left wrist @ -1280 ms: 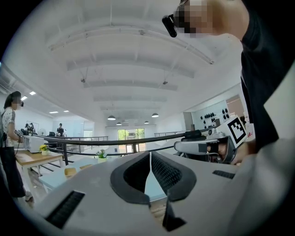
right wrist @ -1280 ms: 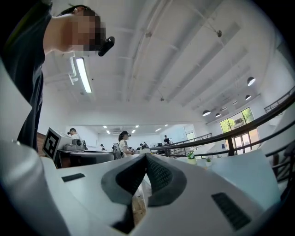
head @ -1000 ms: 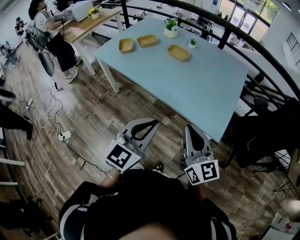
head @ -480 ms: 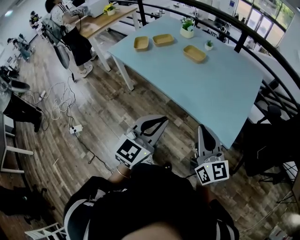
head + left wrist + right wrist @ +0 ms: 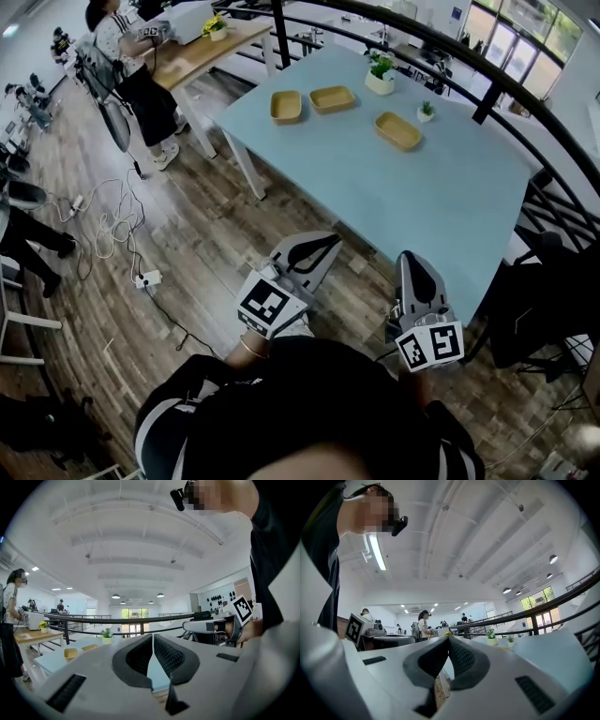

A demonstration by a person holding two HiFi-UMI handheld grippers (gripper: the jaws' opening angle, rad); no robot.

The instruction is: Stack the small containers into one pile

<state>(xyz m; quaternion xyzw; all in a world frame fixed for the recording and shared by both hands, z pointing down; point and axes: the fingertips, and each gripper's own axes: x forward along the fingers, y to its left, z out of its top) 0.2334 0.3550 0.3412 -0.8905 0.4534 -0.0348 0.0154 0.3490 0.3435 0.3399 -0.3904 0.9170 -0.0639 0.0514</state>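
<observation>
One shallow tan rectangular container [image 5: 285, 106] and a second container [image 5: 332, 98] of the same kind lie side by side near the far left corner of the pale blue counter [image 5: 441, 206]. A third container [image 5: 397, 130] sits apart from them, further along the far edge. It is close to a small potted plant [image 5: 426, 112] and a larger plant in a white pot [image 5: 380, 73]. Nothing is stacked yet.

The containers look light and stiff, probably wood or bamboo, with thin raised rims. I judge they would skid on the smooth top if nudged. A pinch across one rim wall, one pad inside and one outside, seems the surest hold, and they should nest easily.

The left tongs [image 5: 323, 242] and the right tongs [image 5: 410, 260] are both off the counter, above the wooden floor [image 5: 187, 234] just short of its near edge and well apart from the containers. Each has its jaws closed together with nothing between them, so they must open before any grasp.
</observation>
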